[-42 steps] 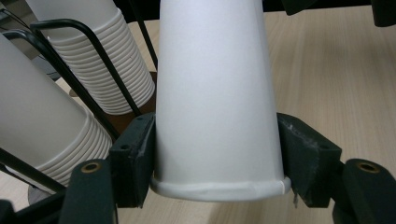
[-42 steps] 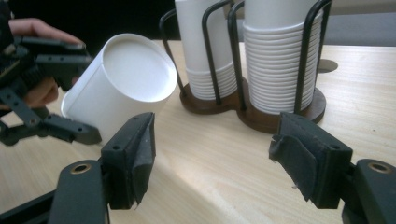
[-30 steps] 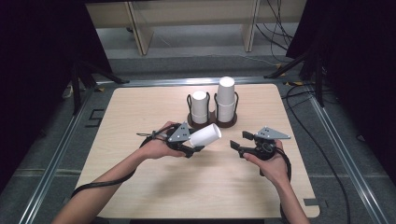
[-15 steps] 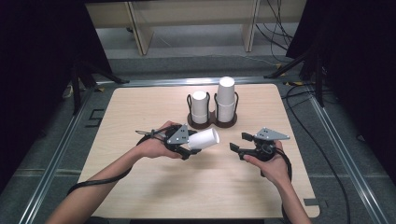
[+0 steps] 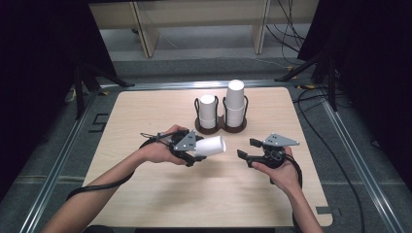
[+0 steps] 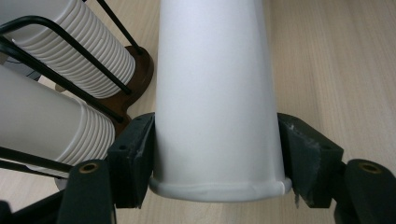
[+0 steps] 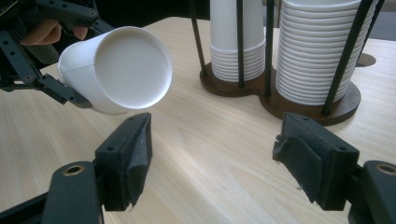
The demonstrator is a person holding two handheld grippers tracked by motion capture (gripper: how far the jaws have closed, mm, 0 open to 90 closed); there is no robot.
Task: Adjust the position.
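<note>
The table (image 5: 145,194) lies bare under both hands, with the cup rack (image 5: 221,124) and its two stacks beyond the fingers. The left gripper (image 5: 192,148) has its fingers (image 6: 133,154) pinched on the rim end of a single white paper cup (image 5: 210,145), which lies level, base toward the right gripper (image 5: 245,151). That one's fingers (image 7: 126,158) have just been opening and stand wide, nothing between them. A handover squeezed too hard would likely crush the thin wall; an early release drops the cup.
</note>
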